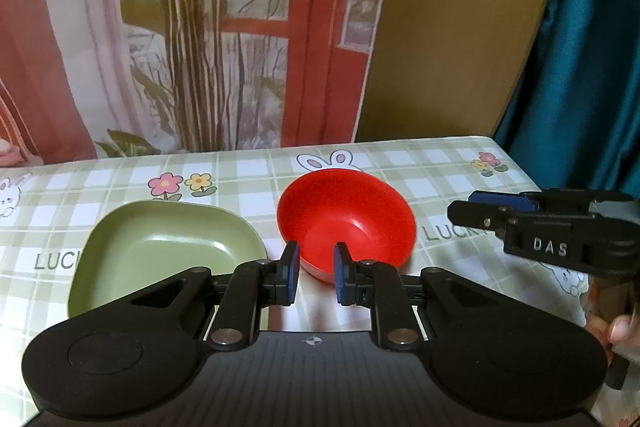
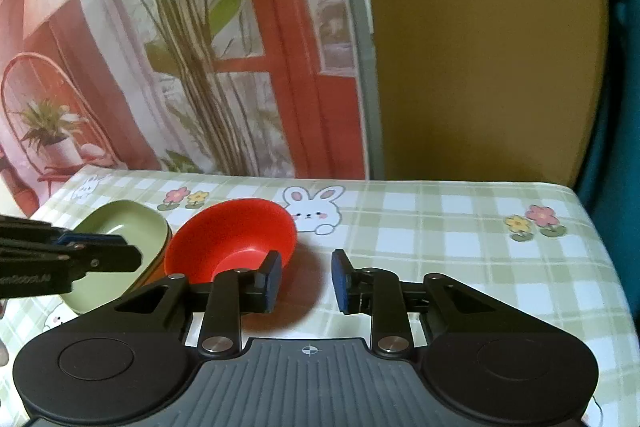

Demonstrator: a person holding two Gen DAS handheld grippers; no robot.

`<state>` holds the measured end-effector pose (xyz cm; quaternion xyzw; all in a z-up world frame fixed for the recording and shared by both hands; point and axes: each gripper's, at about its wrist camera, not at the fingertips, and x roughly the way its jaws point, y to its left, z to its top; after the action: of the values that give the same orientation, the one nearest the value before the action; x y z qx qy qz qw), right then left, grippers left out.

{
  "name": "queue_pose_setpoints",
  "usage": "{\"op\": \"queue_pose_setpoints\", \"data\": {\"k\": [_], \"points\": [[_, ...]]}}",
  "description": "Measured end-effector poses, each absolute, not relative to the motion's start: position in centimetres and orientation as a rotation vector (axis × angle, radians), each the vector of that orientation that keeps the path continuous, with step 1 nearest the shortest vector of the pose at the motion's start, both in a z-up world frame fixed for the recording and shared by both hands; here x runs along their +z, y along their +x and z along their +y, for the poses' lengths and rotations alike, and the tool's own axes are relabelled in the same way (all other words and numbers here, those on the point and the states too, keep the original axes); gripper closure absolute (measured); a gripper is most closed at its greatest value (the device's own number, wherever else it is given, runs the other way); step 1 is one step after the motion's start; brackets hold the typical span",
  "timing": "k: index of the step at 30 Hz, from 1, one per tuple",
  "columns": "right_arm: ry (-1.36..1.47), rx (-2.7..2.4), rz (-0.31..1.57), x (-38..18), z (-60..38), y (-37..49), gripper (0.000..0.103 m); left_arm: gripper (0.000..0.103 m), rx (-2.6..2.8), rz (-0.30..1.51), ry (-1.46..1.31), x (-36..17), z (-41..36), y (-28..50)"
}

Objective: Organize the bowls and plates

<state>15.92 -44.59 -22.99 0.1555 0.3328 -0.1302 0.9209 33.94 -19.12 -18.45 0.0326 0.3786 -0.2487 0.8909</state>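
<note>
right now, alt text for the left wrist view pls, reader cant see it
The open left gripper points at the near rim of a red bowl on a checked tablecloth, nothing gripped. A green plate sits left of the bowl, and the right gripper reaches in from the right edge.

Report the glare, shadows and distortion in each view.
Left wrist: soft glare streaks inside the green plate and red bowl; the table edge bows. Right wrist: the bowl casts a dark shadow to its right; backdrop lines curve.
</note>
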Motion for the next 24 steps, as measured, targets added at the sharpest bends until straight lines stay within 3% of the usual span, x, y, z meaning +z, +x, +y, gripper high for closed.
{"op": "queue_pose_setpoints", "data": {"k": [16,24], "points": [[0.379,-0.235,0.749,-26.5,-44.8,19.2,0.075,0.084,-0.5,0.771,0.093,-20.5,-20.3,38.7],[0.407,-0.23,0.748,-27.1,-44.8,19.3,0.085,0.084,-0.511,0.788,0.085,-21.5,-20.5,39.2]]}}
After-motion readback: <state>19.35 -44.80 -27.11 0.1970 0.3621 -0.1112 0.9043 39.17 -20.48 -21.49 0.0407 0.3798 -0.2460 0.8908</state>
